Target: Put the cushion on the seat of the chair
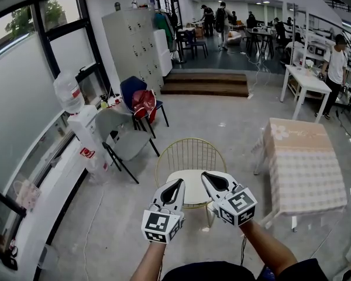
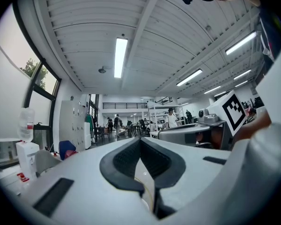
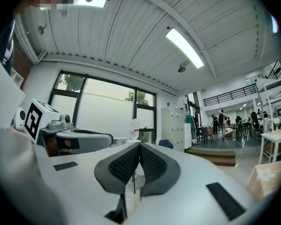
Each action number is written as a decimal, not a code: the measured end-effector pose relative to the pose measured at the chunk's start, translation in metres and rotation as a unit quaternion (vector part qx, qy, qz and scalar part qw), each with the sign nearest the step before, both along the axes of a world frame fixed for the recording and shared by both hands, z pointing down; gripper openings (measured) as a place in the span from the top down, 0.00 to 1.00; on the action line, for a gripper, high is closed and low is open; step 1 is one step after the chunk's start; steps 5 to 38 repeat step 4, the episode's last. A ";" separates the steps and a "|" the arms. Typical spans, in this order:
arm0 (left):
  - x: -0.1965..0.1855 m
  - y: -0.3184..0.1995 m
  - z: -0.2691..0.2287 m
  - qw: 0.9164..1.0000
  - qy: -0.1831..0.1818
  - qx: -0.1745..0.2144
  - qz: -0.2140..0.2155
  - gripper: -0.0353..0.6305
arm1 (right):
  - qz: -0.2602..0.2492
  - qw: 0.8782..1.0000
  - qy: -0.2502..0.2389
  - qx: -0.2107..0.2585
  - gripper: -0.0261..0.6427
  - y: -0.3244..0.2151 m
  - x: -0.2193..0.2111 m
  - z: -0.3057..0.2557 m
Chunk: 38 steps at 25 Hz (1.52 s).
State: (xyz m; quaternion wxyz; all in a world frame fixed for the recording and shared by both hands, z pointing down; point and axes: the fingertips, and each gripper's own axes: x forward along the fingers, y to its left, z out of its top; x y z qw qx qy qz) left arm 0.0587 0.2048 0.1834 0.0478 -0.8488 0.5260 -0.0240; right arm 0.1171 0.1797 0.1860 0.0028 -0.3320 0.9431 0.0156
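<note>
A gold wire chair (image 1: 190, 152) stands on the floor straight in front of me, its round back toward the far side. On its seat lies a cream cushion (image 1: 193, 193), flat and partly hidden by my grippers. My left gripper (image 1: 179, 182) hovers over the cushion's left edge, shut with nothing between its pads. My right gripper (image 1: 204, 175) is close beside it over the right part of the seat, also shut and empty. In the left gripper view the jaws (image 2: 140, 140) meet tip to tip. The right gripper view shows the same for its jaws (image 3: 139, 146).
A table with a checked cloth (image 1: 305, 164) stands close on the right. A grey folding chair (image 1: 126, 138), a blue chair with a red bag (image 1: 142, 102) and a water dispenser (image 1: 76, 117) line the left window wall. Wooden steps (image 1: 205, 84) and people are farther back.
</note>
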 end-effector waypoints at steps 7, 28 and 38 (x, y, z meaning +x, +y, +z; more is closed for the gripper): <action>0.000 0.000 0.003 1.000 0.000 -0.004 0.001 0.94 | 0.001 1.000 -0.001 -0.003 0.93 -0.002 0.000 0.002; 0.000 0.000 0.003 1.000 0.000 -0.004 0.001 0.94 | 0.001 1.000 -0.001 -0.003 0.93 -0.002 0.000 0.002; 0.000 0.000 0.003 1.000 0.000 -0.004 0.001 0.94 | 0.001 1.000 -0.001 -0.003 0.93 -0.002 0.000 0.002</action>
